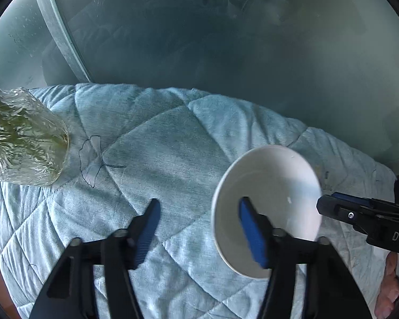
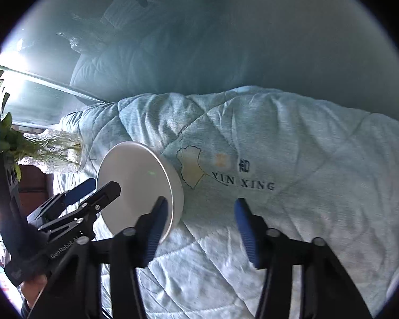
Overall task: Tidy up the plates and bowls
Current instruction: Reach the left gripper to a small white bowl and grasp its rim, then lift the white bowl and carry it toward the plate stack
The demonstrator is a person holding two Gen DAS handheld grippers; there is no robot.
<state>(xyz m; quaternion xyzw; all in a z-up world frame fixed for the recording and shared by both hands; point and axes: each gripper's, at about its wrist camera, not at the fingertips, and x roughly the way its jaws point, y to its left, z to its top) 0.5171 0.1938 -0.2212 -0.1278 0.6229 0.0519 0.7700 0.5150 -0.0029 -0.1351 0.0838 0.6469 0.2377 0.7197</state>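
Observation:
A white bowl (image 1: 274,202) sits on a light blue quilted cloth (image 1: 151,143). In the left wrist view my left gripper (image 1: 199,218) is open, its right finger (image 1: 252,236) over the bowl's near rim and its left finger on the cloth side. My right gripper shows at the right edge of that view (image 1: 332,207), beside the bowl. In the right wrist view my right gripper (image 2: 199,220) is open; the bowl (image 2: 138,186) lies by its left finger (image 2: 157,228). The left gripper (image 2: 93,194) reaches the bowl from the left.
A clear glass vase (image 1: 24,143) with green stems stands at the left on the cloth; it also shows in the right wrist view (image 2: 53,148). A glass pane with a pale frame (image 1: 61,40) rises behind. The cloth carries the letters YIN XING (image 2: 244,183).

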